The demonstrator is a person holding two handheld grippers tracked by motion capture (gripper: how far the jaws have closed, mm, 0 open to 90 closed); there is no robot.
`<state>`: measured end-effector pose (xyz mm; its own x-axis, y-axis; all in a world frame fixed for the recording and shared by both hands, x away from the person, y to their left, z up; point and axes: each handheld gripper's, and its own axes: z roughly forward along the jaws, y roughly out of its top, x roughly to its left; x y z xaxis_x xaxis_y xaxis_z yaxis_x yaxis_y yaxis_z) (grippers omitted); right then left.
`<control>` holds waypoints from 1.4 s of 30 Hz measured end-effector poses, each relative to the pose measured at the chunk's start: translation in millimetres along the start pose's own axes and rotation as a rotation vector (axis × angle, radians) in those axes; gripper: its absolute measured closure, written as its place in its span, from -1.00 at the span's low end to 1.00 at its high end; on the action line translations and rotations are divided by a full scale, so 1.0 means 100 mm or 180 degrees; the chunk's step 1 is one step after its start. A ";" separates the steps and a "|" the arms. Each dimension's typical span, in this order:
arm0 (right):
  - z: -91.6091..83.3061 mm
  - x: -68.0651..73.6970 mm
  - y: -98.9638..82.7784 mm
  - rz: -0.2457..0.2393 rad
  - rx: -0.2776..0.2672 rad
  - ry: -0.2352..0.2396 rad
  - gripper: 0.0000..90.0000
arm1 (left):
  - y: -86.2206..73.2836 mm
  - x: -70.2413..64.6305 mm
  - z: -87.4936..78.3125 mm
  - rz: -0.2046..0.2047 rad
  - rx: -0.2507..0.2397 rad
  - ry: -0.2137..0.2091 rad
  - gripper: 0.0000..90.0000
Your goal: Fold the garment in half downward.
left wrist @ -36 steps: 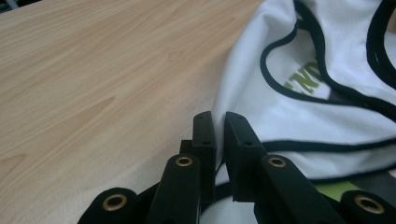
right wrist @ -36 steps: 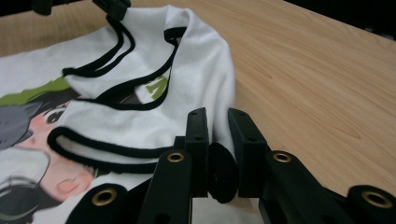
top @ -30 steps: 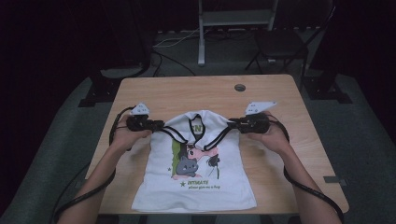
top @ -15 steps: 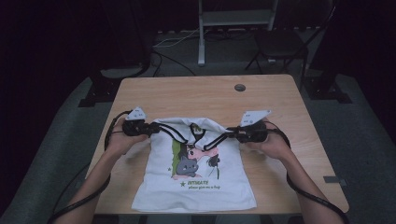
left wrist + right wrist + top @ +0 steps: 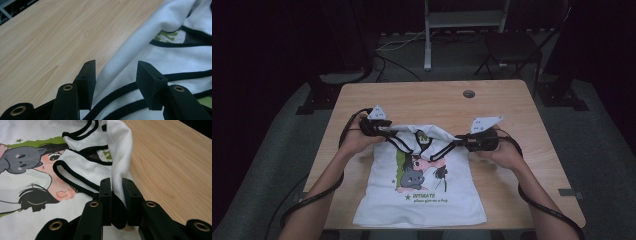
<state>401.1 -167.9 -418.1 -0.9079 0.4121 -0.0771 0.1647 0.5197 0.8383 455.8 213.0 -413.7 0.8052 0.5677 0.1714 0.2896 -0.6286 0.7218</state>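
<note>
A white sleeveless shirt [image 5: 422,195] with black trim and a cartoon print lies flat on the wooden table [image 5: 437,100], its top edge bunched and its straps folded down over the print. My left gripper [image 5: 393,139] is at the shirt's top left corner. Its jaws have just been opening, and in the left gripper view [image 5: 116,66] they stand apart over the shirt [image 5: 160,57] without pressing on it. My right gripper [image 5: 449,149] is at the top right corner. In the right gripper view [image 5: 116,181] it is shut on a fold of the shirt [image 5: 82,170].
A round cable hole [image 5: 469,93] sits near the table's far edge. Bare wood lies beyond the shirt and on both sides of it. Behind the table are a metal stand [image 5: 428,35] and a dark chair [image 5: 507,45] on the floor.
The left jaws have opened and let go of the shirt's top left corner, and the left hand has shifted slightly inward. The right gripper keeps its grip on the top right corner.
</note>
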 end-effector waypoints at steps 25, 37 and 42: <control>0.32 -0.55 0.06 0.0400 0.0172 -0.0502 0.52 | 0.03 0.30 0.30 -0.0721 -0.0042 -0.0266 -0.05; 0.48 -0.74 0.09 0.0701 0.0338 -0.0558 0.16 | -0.02 0.33 0.33 -0.0775 0.0102 -0.0417 0.06; 0.49 -0.74 0.05 0.0708 0.0396 -0.0502 0.19 | -0.05 0.39 0.32 -0.0887 0.0068 -0.0490 0.18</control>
<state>488.2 -159.2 -434.9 -0.7747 0.6322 0.0100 0.4077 0.4873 0.7722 502.0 221.0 -432.3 0.7617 0.6335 -0.1358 0.5195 -0.4719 0.7123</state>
